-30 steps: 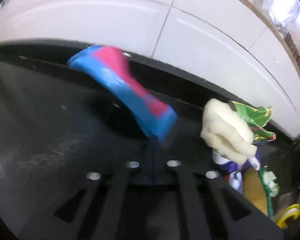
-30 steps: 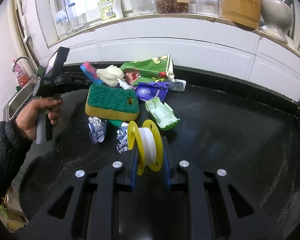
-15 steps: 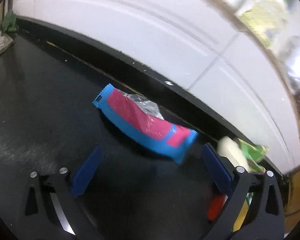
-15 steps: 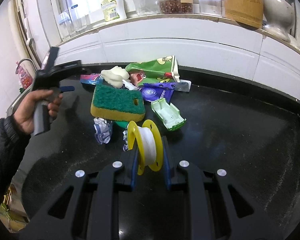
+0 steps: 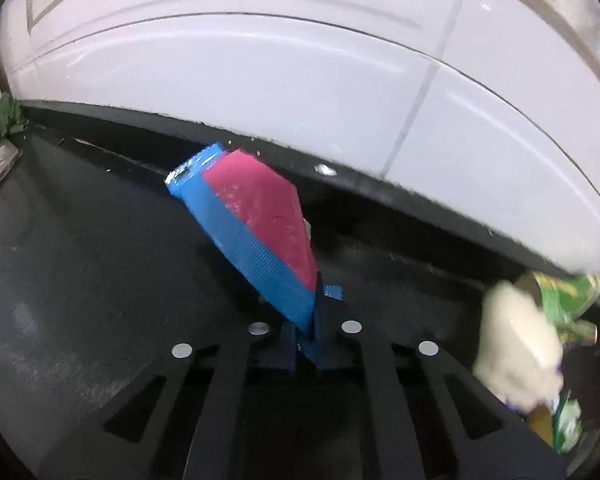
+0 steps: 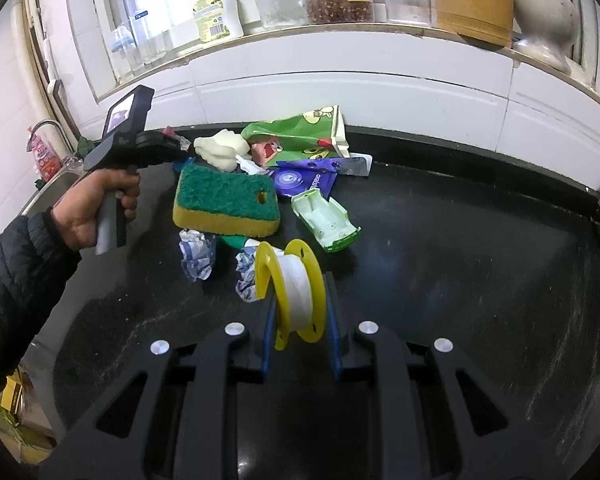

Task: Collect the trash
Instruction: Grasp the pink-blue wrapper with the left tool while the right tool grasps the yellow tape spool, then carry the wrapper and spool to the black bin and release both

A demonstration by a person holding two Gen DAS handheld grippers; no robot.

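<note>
Left gripper (image 5: 306,330) clamped on end of blue-pink wrapper (image 5: 256,228), jaws just closed. Left hand (image 6: 96,208) wraps its handle, dark sleeve (image 6: 16,292) at wrist. Right gripper (image 6: 300,340) pinches yellow spool (image 6: 290,292) by flanges, pointing downward.

Black countertop (image 6: 460,240) bears a sponge (image 6: 226,204), wrappers (image 6: 300,136) and crumpled paper (image 6: 196,258).

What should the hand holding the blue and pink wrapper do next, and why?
Probably lift it a bit higher and carry it away from the pile. The left gripper is shut on one end of the blue and pink wrapper, which sticks up off the black counter. Its jaws have just closed on it. No bin shows, so where to take it is unclear.
</note>
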